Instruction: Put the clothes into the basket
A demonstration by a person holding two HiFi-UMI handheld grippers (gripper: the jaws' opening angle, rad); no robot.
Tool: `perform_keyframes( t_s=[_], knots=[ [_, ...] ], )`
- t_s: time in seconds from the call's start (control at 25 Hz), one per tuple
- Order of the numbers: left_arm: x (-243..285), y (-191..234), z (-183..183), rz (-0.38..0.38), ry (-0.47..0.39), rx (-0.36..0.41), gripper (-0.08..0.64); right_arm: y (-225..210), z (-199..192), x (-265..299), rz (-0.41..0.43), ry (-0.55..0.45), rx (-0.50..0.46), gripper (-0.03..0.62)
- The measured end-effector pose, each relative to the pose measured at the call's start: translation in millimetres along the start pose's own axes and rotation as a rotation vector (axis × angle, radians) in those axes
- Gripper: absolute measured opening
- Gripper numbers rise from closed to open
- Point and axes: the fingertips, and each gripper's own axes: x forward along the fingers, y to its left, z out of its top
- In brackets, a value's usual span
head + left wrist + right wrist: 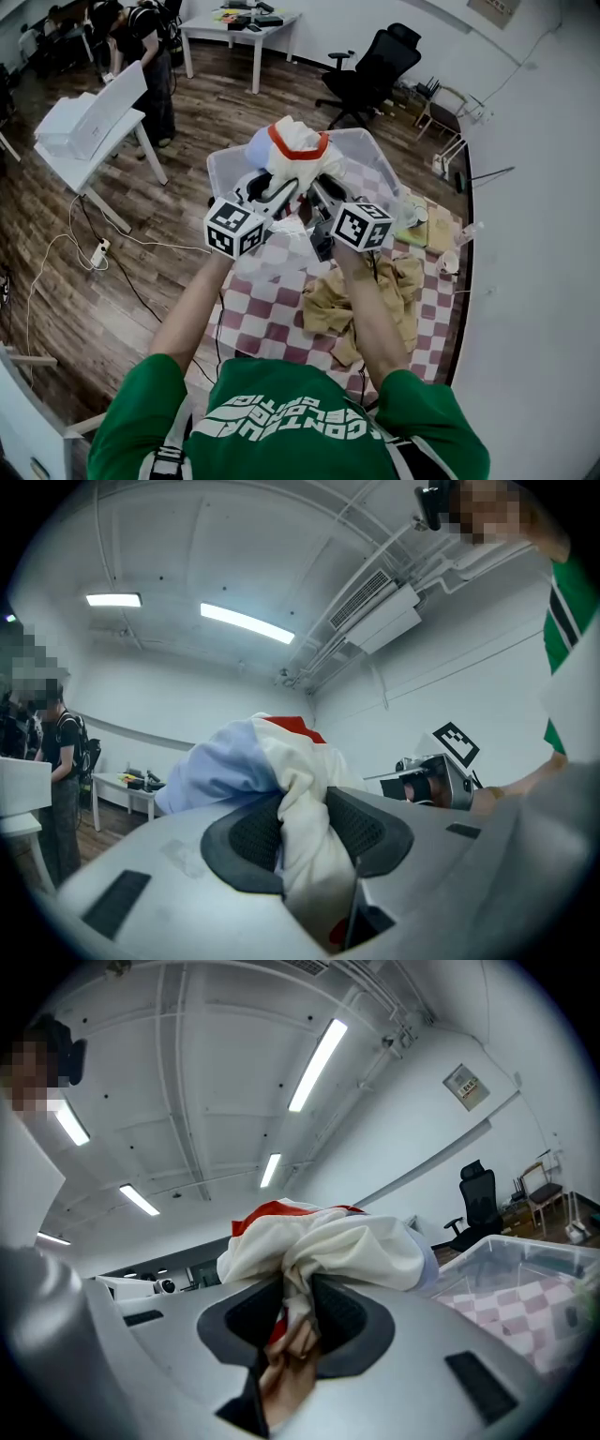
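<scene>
Clothes nearest the wearer: a tan garment (330, 302) lies crumpled on the checked tablecloth (267, 314), its right part covered by the wearer's right forearm (370, 314).

Just beyond it, both grippers point away from the body, side by side. The left gripper (281, 194) is clamped on a fold of a cream garment (298, 150) with a red collar and a pale blue part; in the left gripper view the cloth fills the gap between the dark pads (258, 834) and bulges above them. The right gripper (322, 195) is clamped on the same bundle, cream cloth pinched between its pads (339, 1316). Below that pinch a pinkish strip shows, too blurred to name.

The bundle is held up above the near part of the clear plastic basket (367, 141), which stands on the tablecloth. Bundle and grippers hide most of the basket's inside, and whether the cloth touches its rim cannot be told.

Farther off are a black office chair (375, 64), a white table (89, 141) and a person (141, 42) standing near it, cut off by the picture's top edge.
</scene>
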Motion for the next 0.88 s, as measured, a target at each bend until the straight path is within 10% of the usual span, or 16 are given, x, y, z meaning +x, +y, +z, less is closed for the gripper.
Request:
perform_keyframes(
  t_s=[0.88],
  knots=[
    [55.1, 71.3, -162.1, 0.134, 0.351, -0.239, 0.143, -124.3, -120.9, 72.1, 0.038, 0.499, 0.000, 0.094]
  ],
)
